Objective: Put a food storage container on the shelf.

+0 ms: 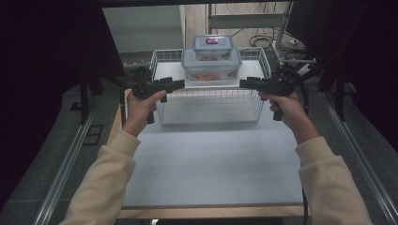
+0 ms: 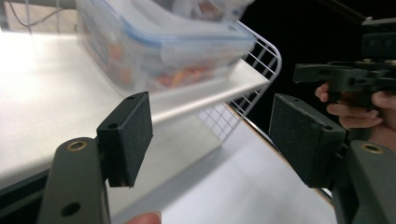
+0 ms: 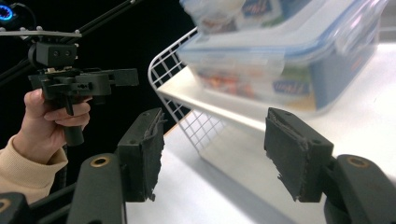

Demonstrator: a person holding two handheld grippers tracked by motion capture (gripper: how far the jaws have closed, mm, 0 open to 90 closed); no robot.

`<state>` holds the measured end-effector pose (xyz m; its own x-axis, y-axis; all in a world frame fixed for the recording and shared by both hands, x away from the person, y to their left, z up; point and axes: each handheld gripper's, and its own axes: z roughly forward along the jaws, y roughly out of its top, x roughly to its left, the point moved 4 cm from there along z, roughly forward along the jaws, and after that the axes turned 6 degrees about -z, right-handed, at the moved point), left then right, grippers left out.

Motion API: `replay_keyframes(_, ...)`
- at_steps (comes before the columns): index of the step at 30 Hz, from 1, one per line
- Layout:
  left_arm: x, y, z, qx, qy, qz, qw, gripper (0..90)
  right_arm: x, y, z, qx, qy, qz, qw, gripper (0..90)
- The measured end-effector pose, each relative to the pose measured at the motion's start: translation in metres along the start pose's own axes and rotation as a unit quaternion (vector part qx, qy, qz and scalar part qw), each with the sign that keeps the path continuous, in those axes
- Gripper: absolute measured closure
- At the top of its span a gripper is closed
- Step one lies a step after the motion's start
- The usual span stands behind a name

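A white wire basket stands at the far end of the table. A white board lies across its back half. On the board sits a large clear box with a blue lid, food showing inside, and a smaller lidded box is stacked on it. My left gripper is level at the basket's left, pointing at the large box; its jaws are open and hold nothing. My right gripper faces it from the right, also open and holding nothing, with the box just beyond.
Metal rails run along both sides of the table. Dark curtains hang left and right. Cables lie on the floor behind the basket. The other gripper appears in each gripper view.
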<state>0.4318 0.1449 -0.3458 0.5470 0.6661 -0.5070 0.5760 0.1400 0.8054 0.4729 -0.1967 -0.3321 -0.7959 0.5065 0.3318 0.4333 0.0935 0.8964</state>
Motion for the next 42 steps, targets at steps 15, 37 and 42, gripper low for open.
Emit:
replay_keyframes(15, 0.009, -0.112, -0.005, 0.036, -0.015, -0.001, 0.9992, 28.8, 0.011, -0.105, -0.018, 0.009, 0.027, 0.003, 0.9996, 37.0)
replay_keyframes(37, 0.011, -0.173, 0.010, 0.059, -0.007, -0.008, 0.9982, 26.7, 0.013, -0.176, -0.017, 0.052, 0.001, -0.022, 0.9984, 34.1)
replay_keyframes(42, 0.016, -0.175, 0.013, 0.063, 0.009, 0.006, 0.9980, 23.6, 0.014, -0.176, -0.017, 0.052, -0.004, -0.028, 0.9982, 25.5)
